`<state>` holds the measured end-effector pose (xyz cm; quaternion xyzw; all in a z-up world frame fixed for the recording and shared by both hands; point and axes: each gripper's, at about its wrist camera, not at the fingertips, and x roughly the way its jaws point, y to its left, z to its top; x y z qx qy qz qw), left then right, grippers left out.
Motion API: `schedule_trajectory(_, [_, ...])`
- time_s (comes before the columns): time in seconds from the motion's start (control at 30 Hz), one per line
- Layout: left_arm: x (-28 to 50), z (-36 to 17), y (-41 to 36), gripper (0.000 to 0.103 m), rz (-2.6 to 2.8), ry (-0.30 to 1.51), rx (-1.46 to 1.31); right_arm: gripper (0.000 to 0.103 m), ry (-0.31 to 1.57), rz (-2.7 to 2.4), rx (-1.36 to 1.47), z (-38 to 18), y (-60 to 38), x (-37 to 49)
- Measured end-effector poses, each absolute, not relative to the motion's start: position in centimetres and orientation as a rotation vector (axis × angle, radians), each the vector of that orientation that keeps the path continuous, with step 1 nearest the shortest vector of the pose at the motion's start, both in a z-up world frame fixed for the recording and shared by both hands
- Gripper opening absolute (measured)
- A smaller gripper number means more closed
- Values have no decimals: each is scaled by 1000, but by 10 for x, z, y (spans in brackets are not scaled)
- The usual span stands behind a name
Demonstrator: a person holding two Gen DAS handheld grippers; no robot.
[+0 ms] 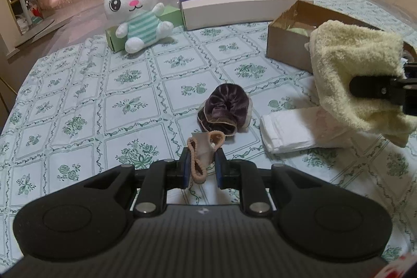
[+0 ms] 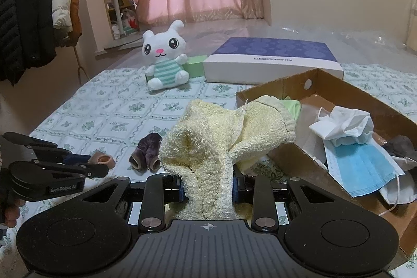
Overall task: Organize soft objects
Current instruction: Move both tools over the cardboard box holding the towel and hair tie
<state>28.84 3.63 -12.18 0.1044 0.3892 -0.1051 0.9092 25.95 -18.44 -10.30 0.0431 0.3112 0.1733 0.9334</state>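
Note:
My left gripper (image 1: 202, 168) is shut on a small beige sock (image 1: 202, 156) and holds it just above the bed; it also shows in the right wrist view (image 2: 103, 160). My right gripper (image 2: 208, 185) is shut on a pale yellow towel (image 2: 221, 137), held up beside the open cardboard box (image 2: 299, 163). The towel also shows in the left wrist view (image 1: 357, 69). A purple velvet scrunchie (image 1: 225, 108) lies on the patterned sheet ahead of the left gripper. A folded white cloth (image 1: 289, 129) lies to its right.
A white plush bunny (image 1: 136, 17) leans on a green box (image 1: 170, 16) at the far side. A flat purple-and-white box (image 1: 234, 1) lies behind. The cardboard box holds face masks (image 2: 362, 166) and a green cloth (image 2: 293, 106). Coats (image 2: 28, 14) hang at the left.

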Motion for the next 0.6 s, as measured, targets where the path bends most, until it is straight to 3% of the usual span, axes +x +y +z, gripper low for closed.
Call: schedule_trajectory(0.6, [273,-62,4,17,-259,697,232,31,572,338,91,-74,-208,242])
